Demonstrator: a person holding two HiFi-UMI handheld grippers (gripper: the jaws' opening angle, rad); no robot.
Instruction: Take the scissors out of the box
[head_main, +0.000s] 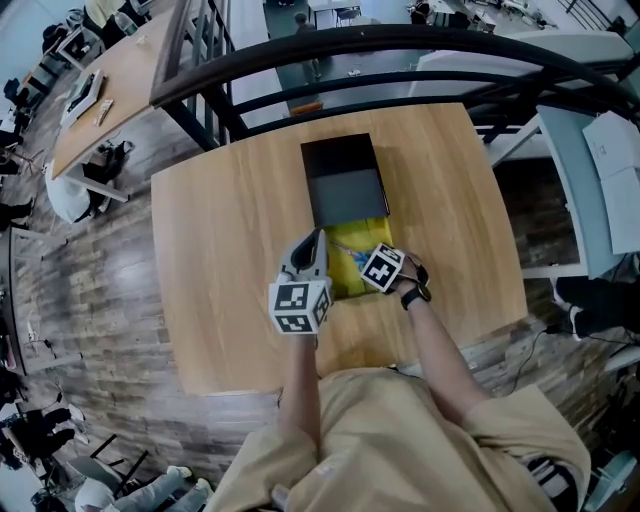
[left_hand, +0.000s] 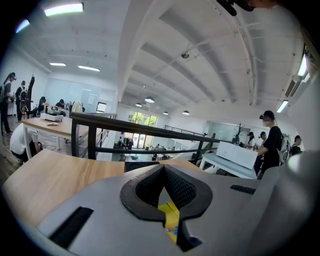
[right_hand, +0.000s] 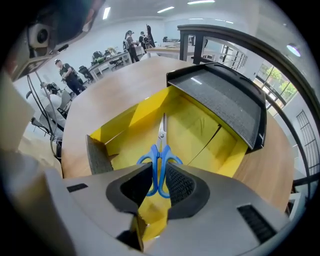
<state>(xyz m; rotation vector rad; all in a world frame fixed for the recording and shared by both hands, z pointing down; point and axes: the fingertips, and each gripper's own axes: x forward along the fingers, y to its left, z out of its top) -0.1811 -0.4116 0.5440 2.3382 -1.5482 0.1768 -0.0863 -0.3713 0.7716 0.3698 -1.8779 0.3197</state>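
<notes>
A yellow-lined box (head_main: 368, 232) lies on the wooden table (head_main: 230, 240), and its black cover (head_main: 345, 180) sits over the far end. Blue-handled scissors (right_hand: 161, 145) lie inside the box (right_hand: 200, 125) with the blades pointing away from me. My right gripper (right_hand: 159, 174) points steeply down into the box, and its pads press on the two handle loops from either side. In the head view it (head_main: 360, 258) hangs over the box's near end. My left gripper (head_main: 318, 236) hovers at the box's left edge. It (left_hand: 163, 169) is shut, with nothing between its tips.
A black railing (head_main: 400, 45) curves round the table's far side. White desks (head_main: 590, 150) stand to the right, and a long wooden desk (head_main: 110, 90) at the far left. Several people stand in the background (left_hand: 270, 140). The box's grey end flap (right_hand: 97, 155) stands at the left.
</notes>
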